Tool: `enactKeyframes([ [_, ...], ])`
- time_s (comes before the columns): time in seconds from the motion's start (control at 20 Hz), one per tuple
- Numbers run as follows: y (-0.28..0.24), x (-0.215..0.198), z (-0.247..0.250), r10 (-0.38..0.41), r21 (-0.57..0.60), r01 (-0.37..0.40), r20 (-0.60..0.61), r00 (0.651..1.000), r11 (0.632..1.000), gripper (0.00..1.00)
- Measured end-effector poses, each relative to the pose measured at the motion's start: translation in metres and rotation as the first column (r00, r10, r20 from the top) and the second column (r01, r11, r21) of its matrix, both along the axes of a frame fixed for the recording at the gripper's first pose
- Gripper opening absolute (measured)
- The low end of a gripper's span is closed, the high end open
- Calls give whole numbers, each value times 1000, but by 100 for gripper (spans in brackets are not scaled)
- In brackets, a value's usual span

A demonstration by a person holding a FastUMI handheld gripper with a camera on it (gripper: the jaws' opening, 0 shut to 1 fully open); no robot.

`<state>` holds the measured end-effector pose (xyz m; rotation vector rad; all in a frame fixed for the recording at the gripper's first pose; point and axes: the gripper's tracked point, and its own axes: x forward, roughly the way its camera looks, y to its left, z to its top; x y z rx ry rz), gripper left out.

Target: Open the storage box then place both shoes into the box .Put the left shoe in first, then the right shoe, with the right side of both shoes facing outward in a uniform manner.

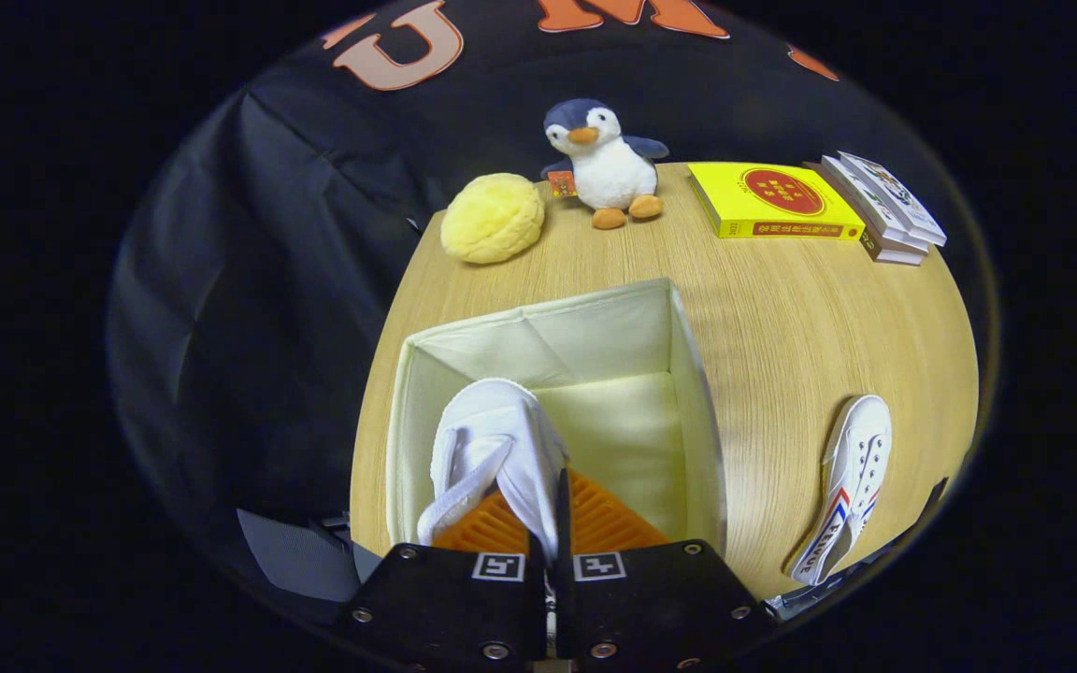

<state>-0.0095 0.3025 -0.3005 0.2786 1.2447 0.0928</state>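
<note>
A cream fabric storage box (688, 374) stands open on the wooden table, just ahead of my fingers. My gripper (552, 523) is shut on a white canvas shoe (501, 449), pinching its upper edge between both fingers. The shoe hangs over the box's left half, toe pointing away from me. A second white shoe (847, 486) with red and blue stripes lies on its side on the table, to the right of the box.
At the table's far edge sit a yellow plush ball (494, 218), a penguin plush toy (606, 164), a yellow book (772, 201) and a small stack of books (884, 206). Bare table (782, 318) lies between the box and those items.
</note>
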Motion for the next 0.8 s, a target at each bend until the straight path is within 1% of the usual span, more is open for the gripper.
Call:
enactKeyframes([
  [0.2, 2, 3, -33, -36, -38, 34, -64, 997, 999, 5],
  [0.3, 7, -13, -47, -25, -50, 18, -134, 991, 999, 5],
  [0.4, 16, -26, -61, -22, -50, 13, -175, 984, 999, 5],
  [0.45, 15, -28, -65, -31, -61, 21, -185, 982, 998, 5],
  [0.5, 19, -27, -71, -54, -54, 45, -188, 981, 998, 5],
  [0.6, 18, -20, -75, -87, -45, 81, -168, 982, 996, 5],
  [0.7, 20, -17, -73, -92, -18, 90, -145, 985, 996, 7],
  [0.8, 35, -27, -66, -60, 67, 72, -167, 984, 995, 18],
])
